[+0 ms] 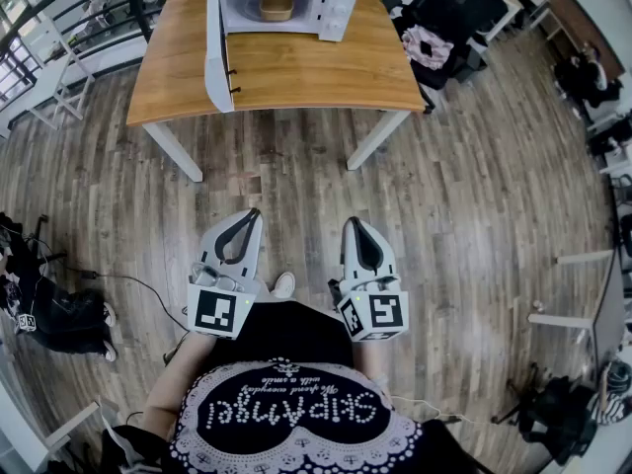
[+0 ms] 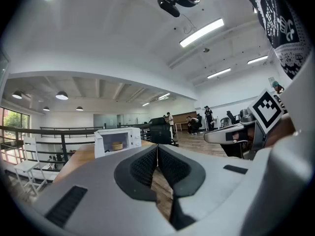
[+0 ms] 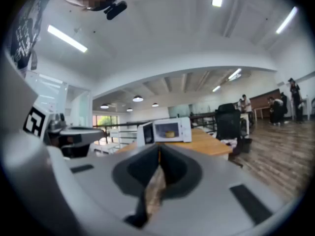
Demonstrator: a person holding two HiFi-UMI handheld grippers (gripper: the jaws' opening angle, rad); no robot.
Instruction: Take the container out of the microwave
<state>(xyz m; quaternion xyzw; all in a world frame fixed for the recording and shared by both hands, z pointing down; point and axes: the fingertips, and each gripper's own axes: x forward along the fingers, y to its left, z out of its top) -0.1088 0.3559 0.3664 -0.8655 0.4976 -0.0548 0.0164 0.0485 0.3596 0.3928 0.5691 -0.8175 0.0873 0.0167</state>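
The white microwave stands at the far side of a wooden table with its door swung open to the left. A tan container sits inside it. The left gripper view shows the microwave and container far off, and the right gripper view shows the same microwave and container. My left gripper and right gripper are held close to my body over the wooden floor, well short of the table. Both point level at the table. Both are shut and hold nothing.
A black office chair with pink cloth on it stands to the right of the table. Black bags and cables lie on the floor at the left. White tables stand at the right and a white chair at the left. People stand far off.
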